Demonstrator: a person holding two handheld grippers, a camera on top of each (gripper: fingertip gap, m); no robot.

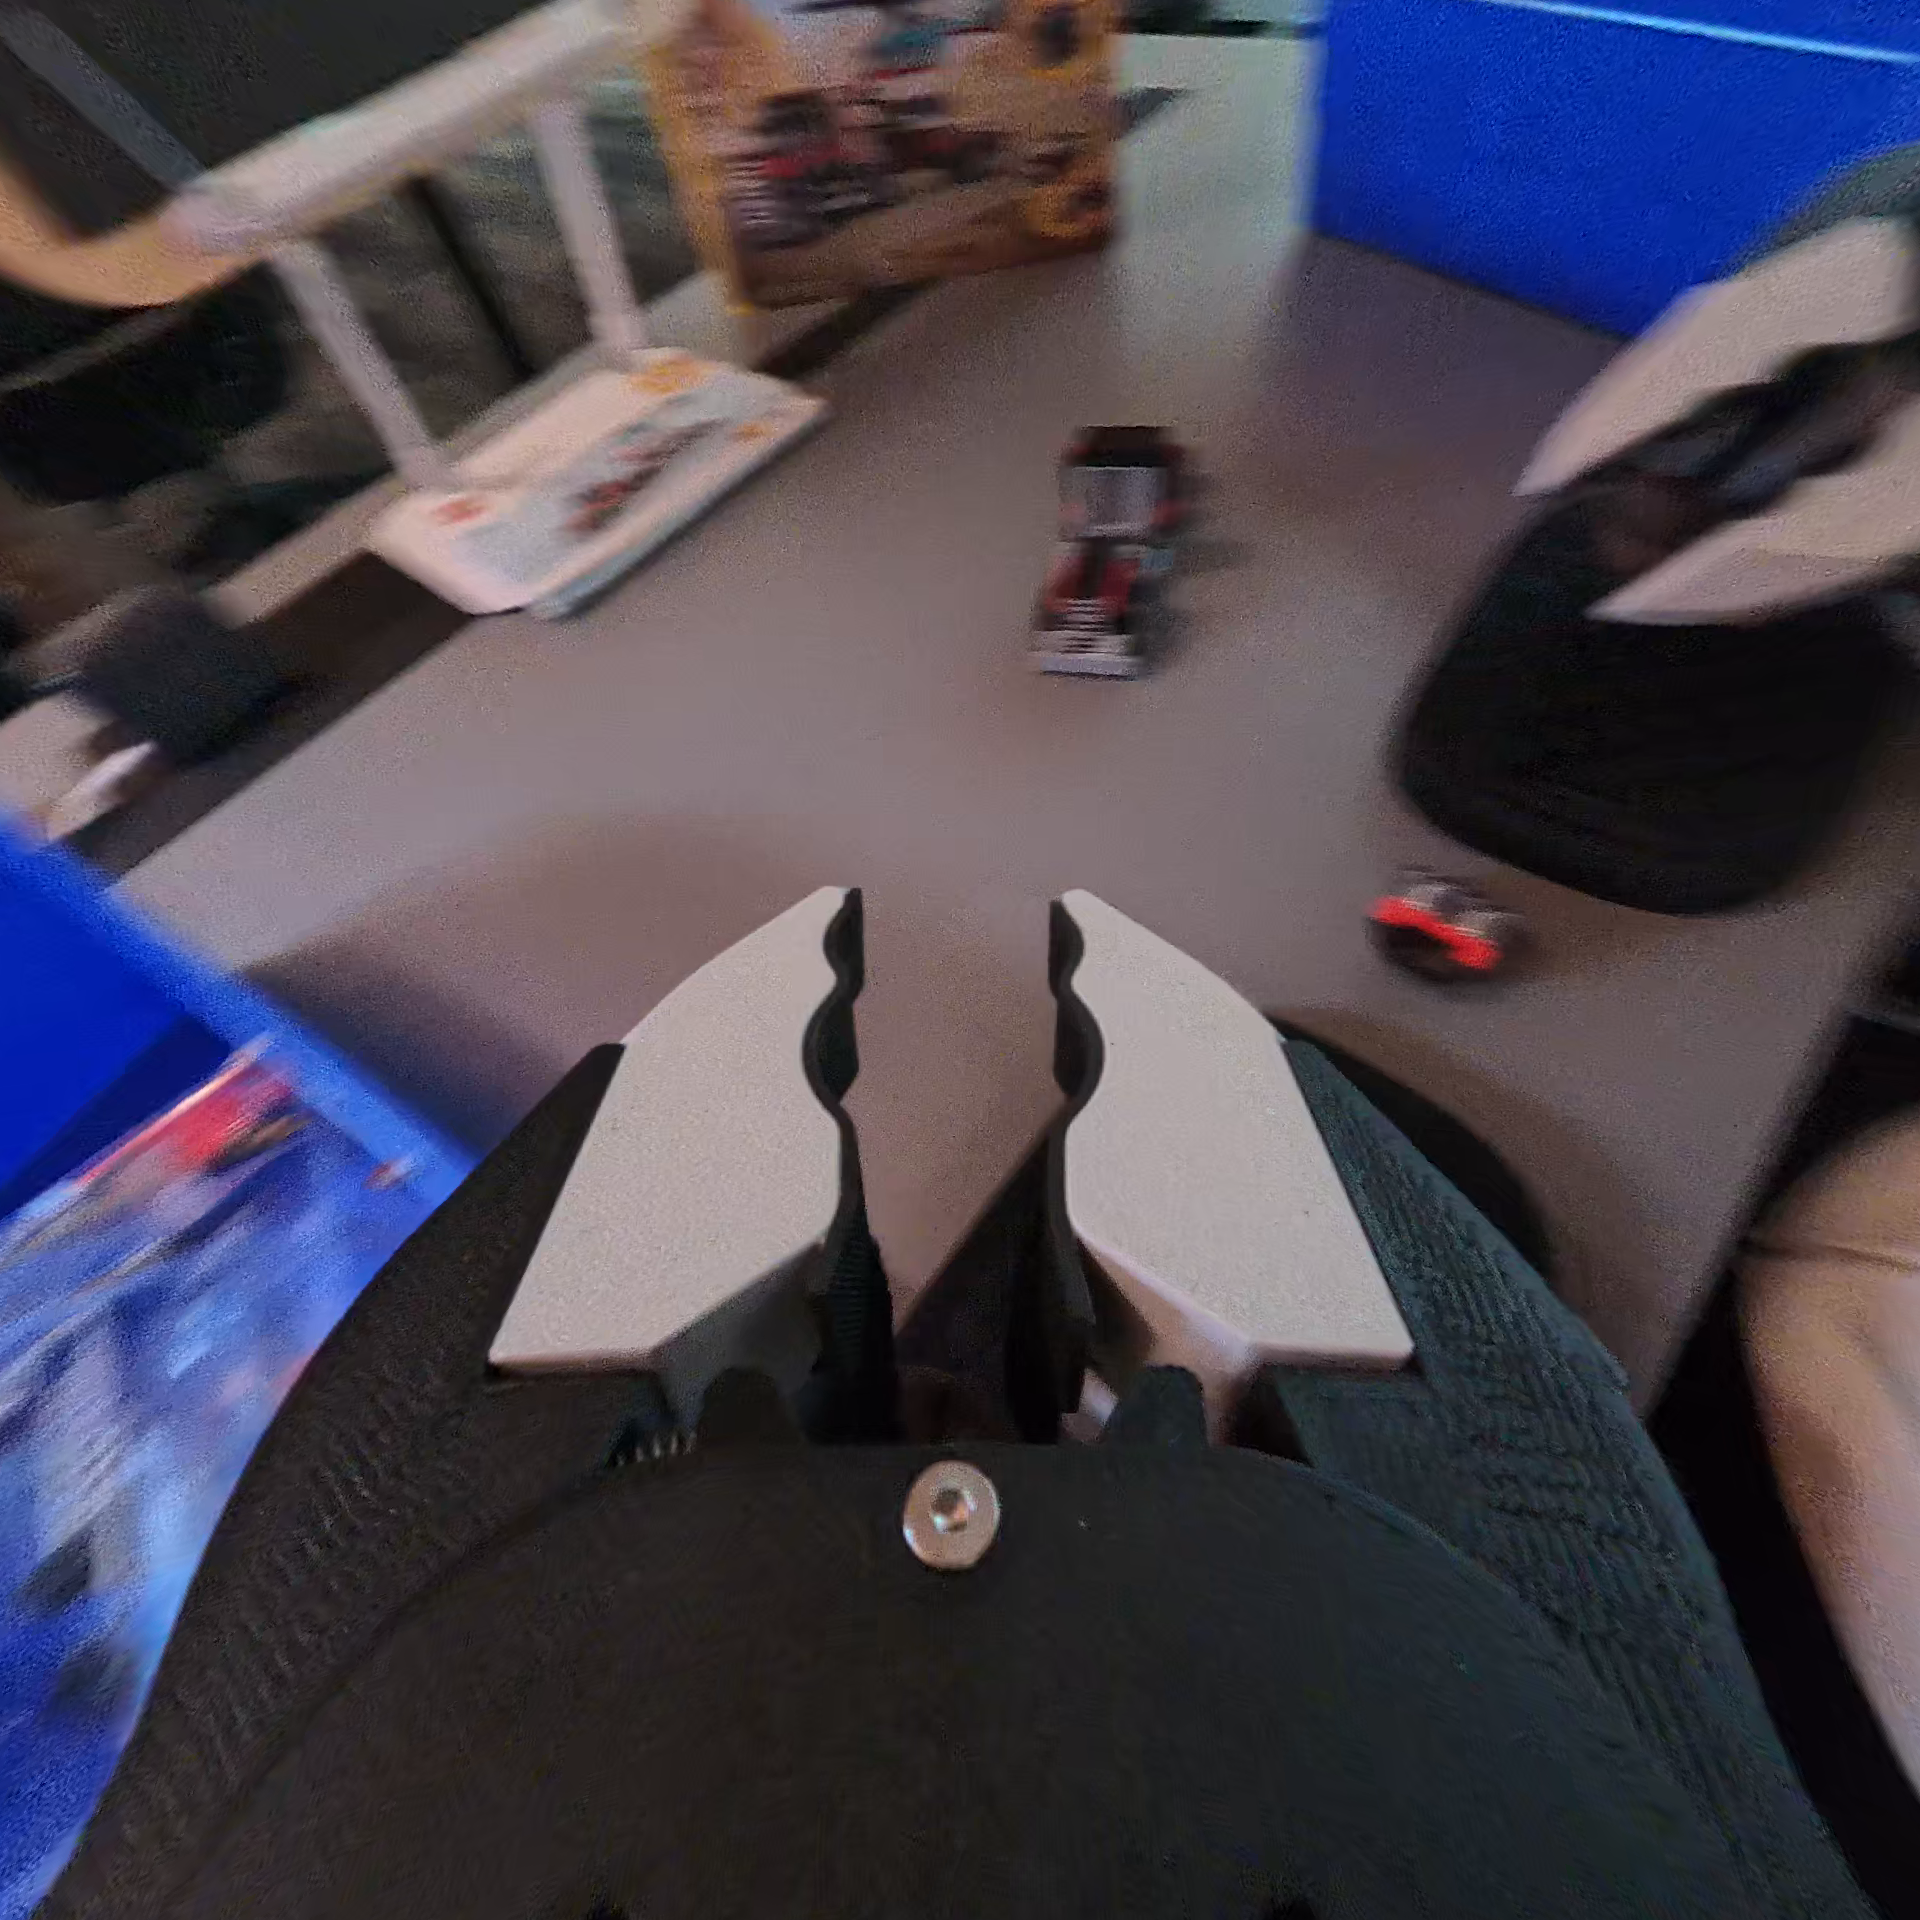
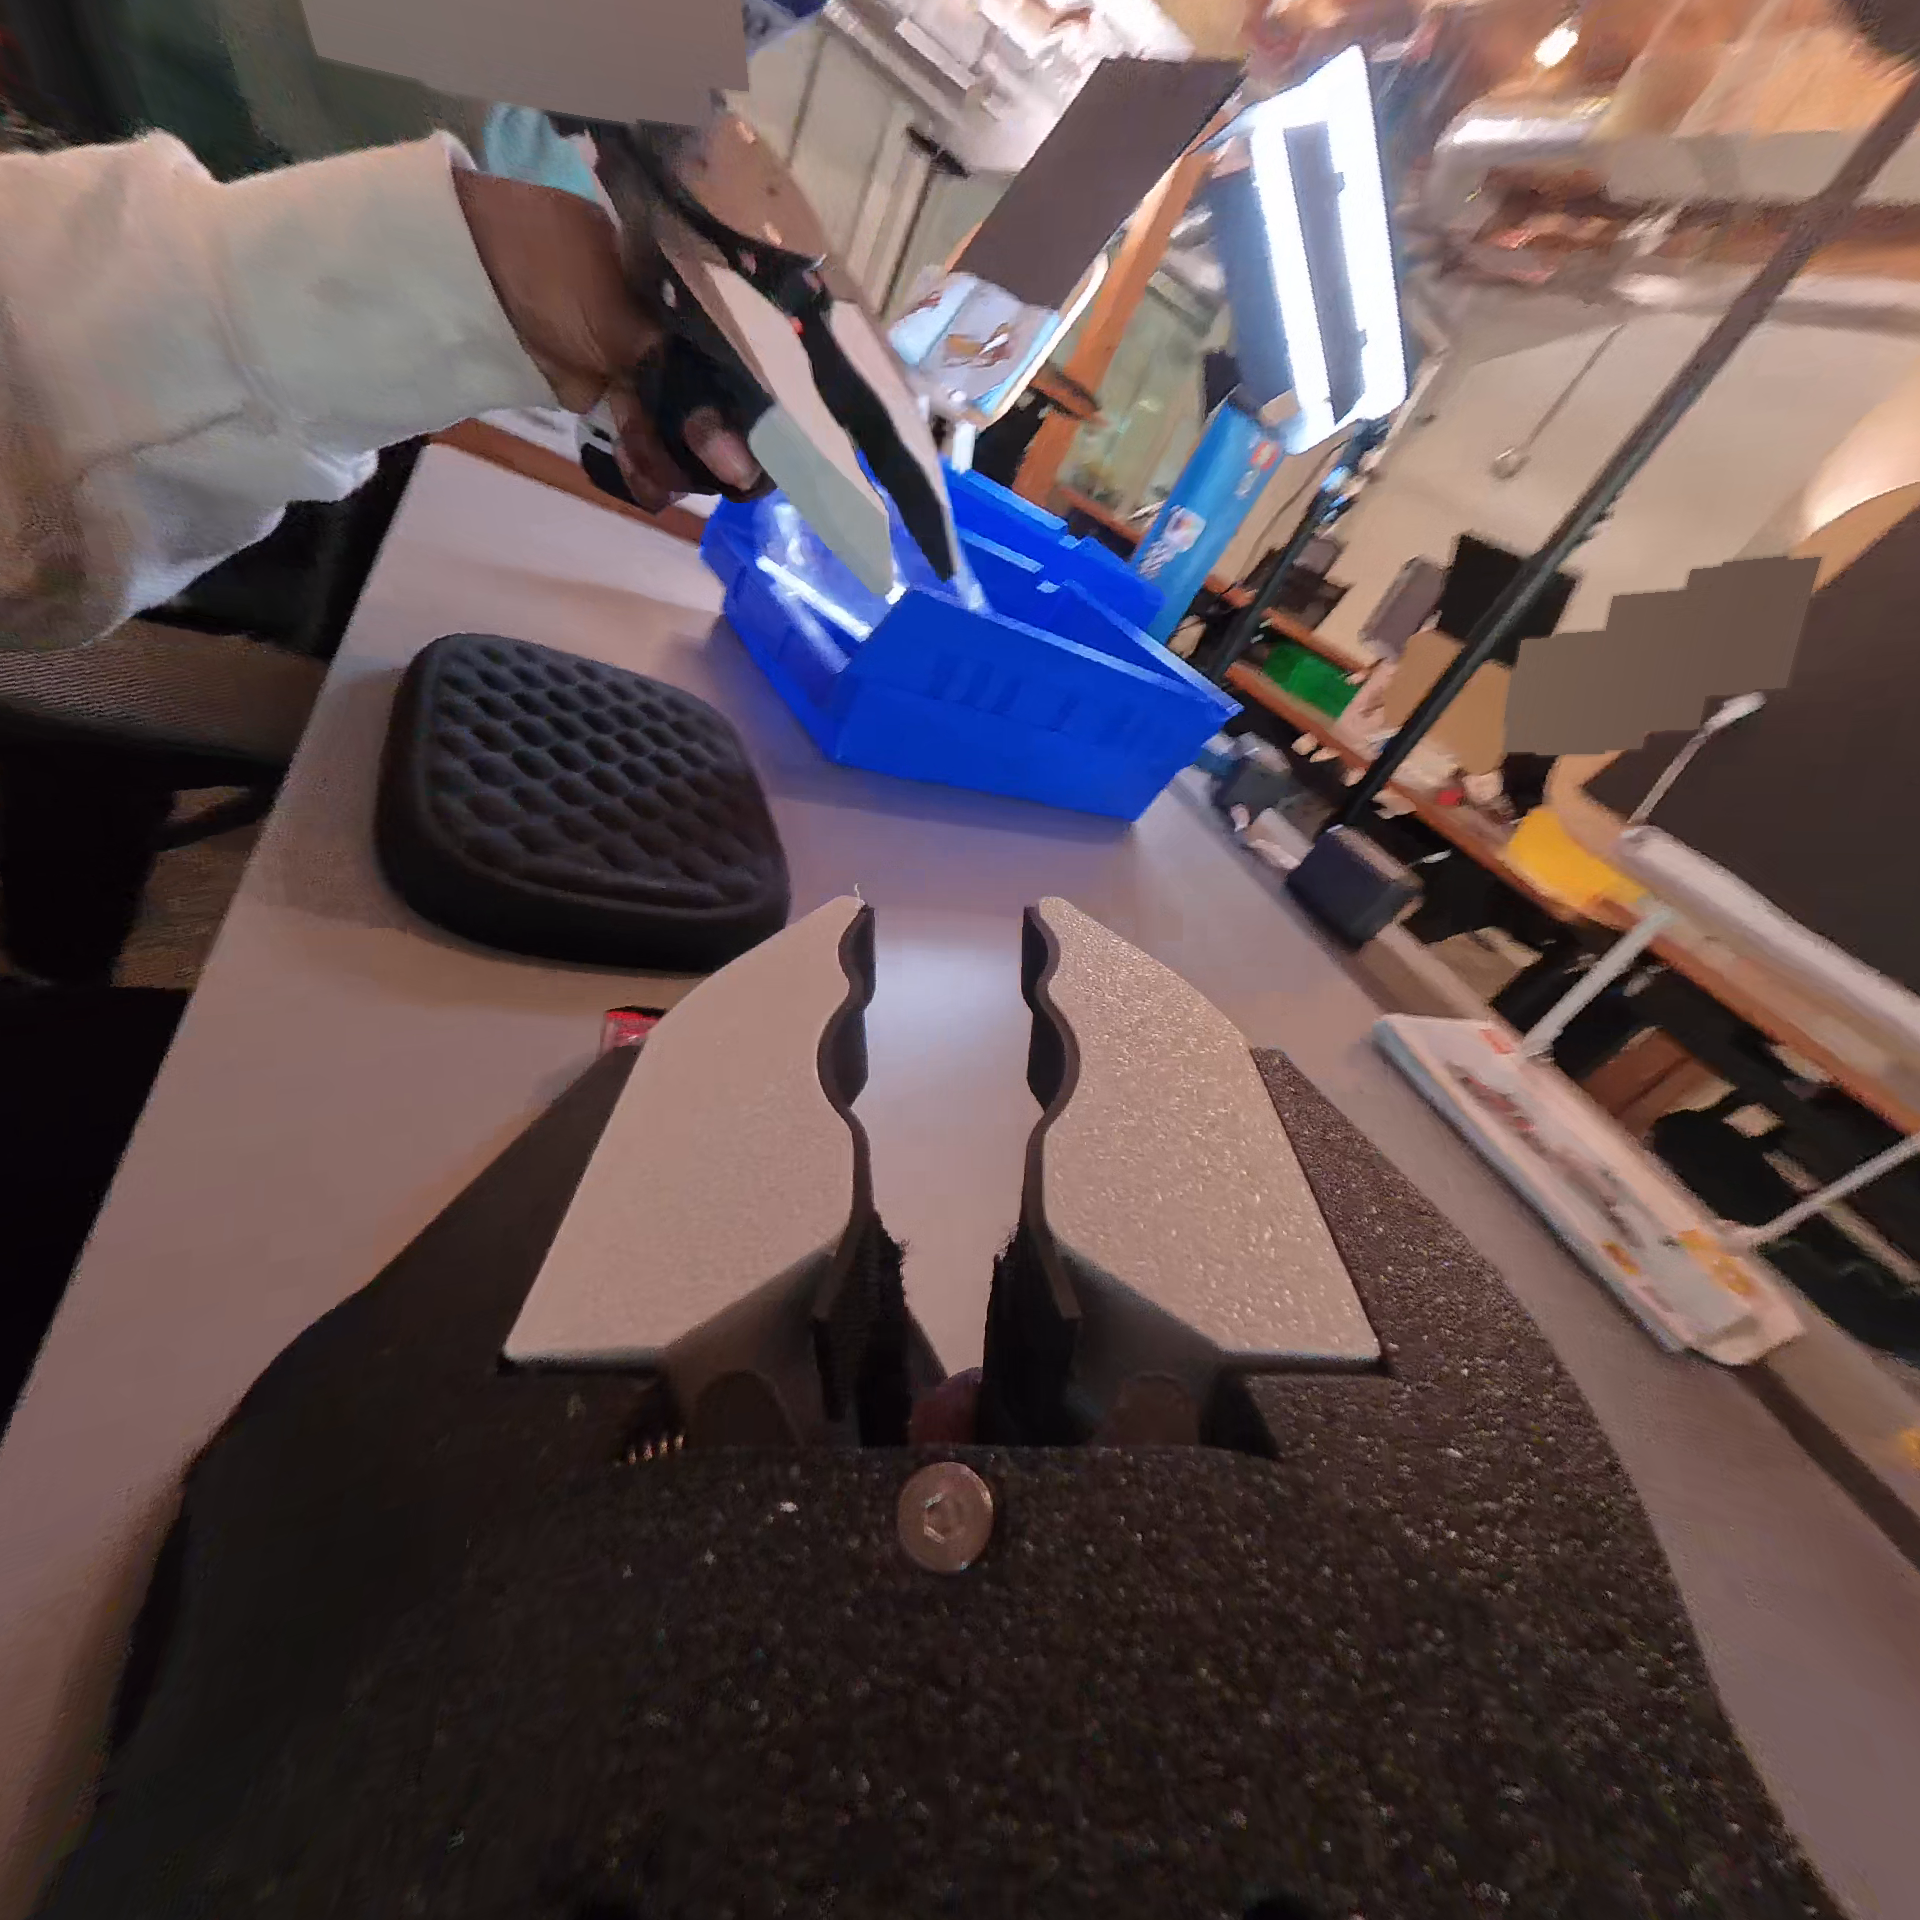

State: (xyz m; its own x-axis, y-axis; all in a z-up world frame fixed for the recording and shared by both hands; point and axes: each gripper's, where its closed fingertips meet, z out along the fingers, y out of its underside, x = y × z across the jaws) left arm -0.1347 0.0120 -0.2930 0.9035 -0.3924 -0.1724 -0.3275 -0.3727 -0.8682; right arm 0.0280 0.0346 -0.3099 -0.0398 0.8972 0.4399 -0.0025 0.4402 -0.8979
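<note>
My left gripper is open and empty, with bare grey table between its fingers. In the right wrist view a hand holds it tips-down over a blue bin with clear plastic inside. A small red, black and grey brick-built vehicle stands ahead of it. A small red and black piece lies to the right. My right gripper is open and empty above the table. It also shows at the right in the left wrist view. A small red piece lies by its left finger.
A black quilted pad lies near the table's left edge, also in the left wrist view. A printed booklet lies at the right edge, also seen in the left wrist view. A printed box stands at the back. About 15 centimetres separates my left fingertips from my right.
</note>
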